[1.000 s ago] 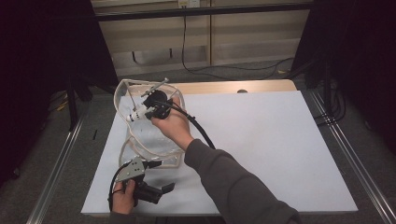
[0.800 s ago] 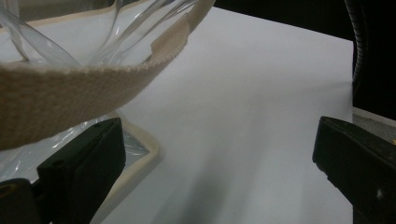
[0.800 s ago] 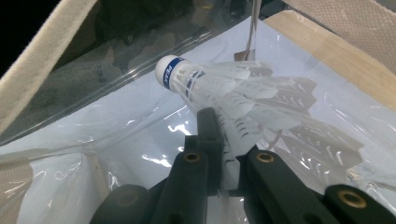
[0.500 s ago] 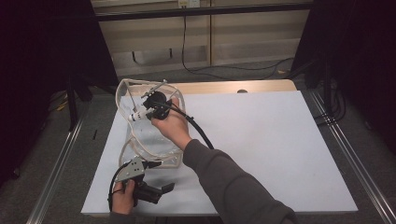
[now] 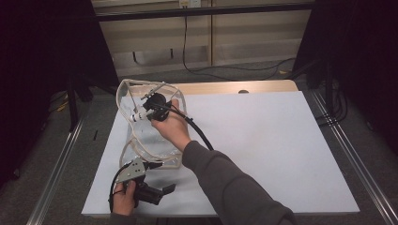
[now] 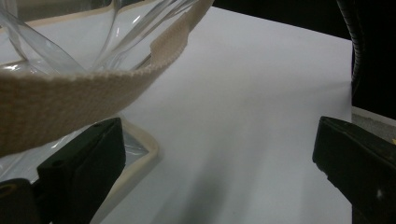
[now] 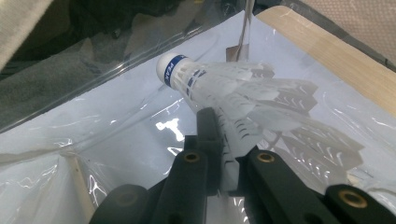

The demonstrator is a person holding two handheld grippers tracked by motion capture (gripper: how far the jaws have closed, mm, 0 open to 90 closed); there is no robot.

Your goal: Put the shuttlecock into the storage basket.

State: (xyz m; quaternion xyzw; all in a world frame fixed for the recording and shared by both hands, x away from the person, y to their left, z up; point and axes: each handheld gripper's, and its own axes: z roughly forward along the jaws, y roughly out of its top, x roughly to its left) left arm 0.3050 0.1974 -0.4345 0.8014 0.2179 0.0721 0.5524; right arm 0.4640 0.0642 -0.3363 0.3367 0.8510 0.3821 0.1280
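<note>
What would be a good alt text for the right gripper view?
The right hand-held gripper is shut on the feather skirt of a white shuttlecock, holding it inside a clear plastic bag on a white table sheet.

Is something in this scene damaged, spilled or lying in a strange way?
Nothing looks damaged or spilled. The right gripper holds a white shuttlecock by its feathers inside the clear plastic bag, whose walls are crumpled. The left gripper stands open beside the bag's beige strap.

Overhead light on white sheet [image 5: 263,140] — surroundings dark; glare on clear plastic, near strap blurred.
</note>
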